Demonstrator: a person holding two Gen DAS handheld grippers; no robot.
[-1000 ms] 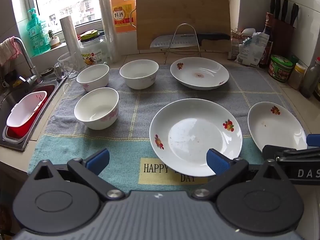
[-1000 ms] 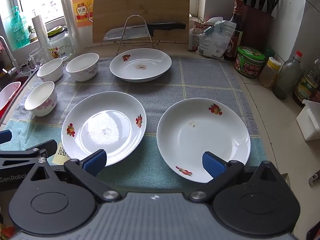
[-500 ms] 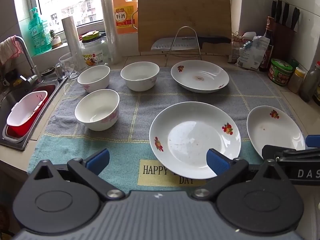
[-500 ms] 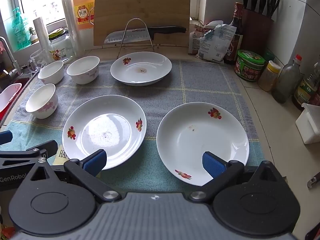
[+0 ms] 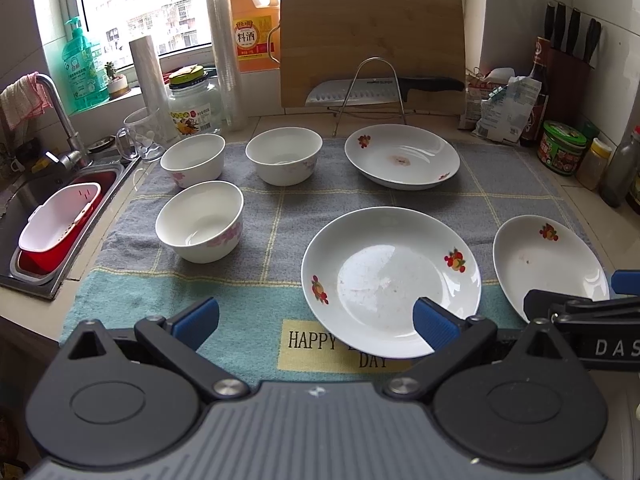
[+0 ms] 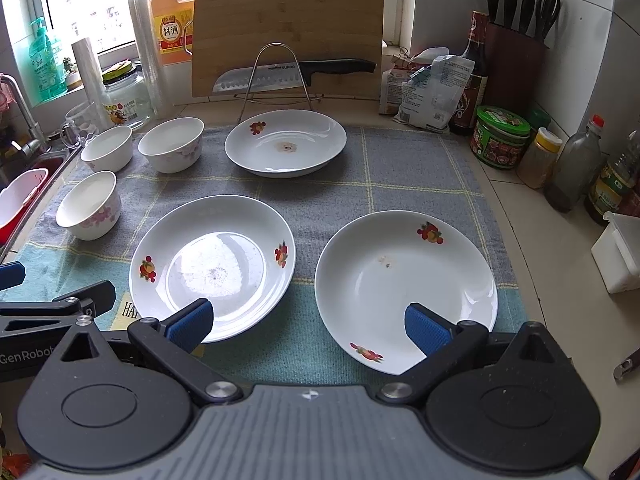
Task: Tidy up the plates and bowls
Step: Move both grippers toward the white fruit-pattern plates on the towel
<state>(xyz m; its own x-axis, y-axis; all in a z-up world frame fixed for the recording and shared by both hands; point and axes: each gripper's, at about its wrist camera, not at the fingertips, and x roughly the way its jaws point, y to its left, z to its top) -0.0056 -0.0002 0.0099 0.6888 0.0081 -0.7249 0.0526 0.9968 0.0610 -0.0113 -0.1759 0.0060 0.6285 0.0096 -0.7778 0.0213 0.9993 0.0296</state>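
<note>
Three white flowered plates lie on a grey-and-teal mat (image 5: 500, 184): a middle plate (image 5: 390, 280) (image 6: 212, 266), a right plate (image 5: 548, 264) (image 6: 404, 288) and a far plate (image 5: 402, 156) (image 6: 285, 143). Three white bowls stand at the left: a near bowl (image 5: 199, 220) (image 6: 89, 204), a far-left bowl (image 5: 193, 156) (image 6: 107, 148) and a far-middle bowl (image 5: 284, 156) (image 6: 171, 144). My left gripper (image 5: 316, 322) hangs open at the mat's front edge, holding nothing. My right gripper (image 6: 308, 322) is open too, above the near rims of the middle and right plates.
A sink (image 5: 24, 200) with a red and white basket (image 5: 56, 224) lies left. A cutting board (image 5: 372, 44), a knife on a wire rack (image 5: 384, 90), bottles and a jar (image 5: 192, 104) line the back. Jars, bottles and a knife block (image 6: 516, 60) crowd the right.
Both grippers have drawn back and tilted up a little, so the dishes sit lower in both views. The dishes have not moved and both grippers stay open.
</note>
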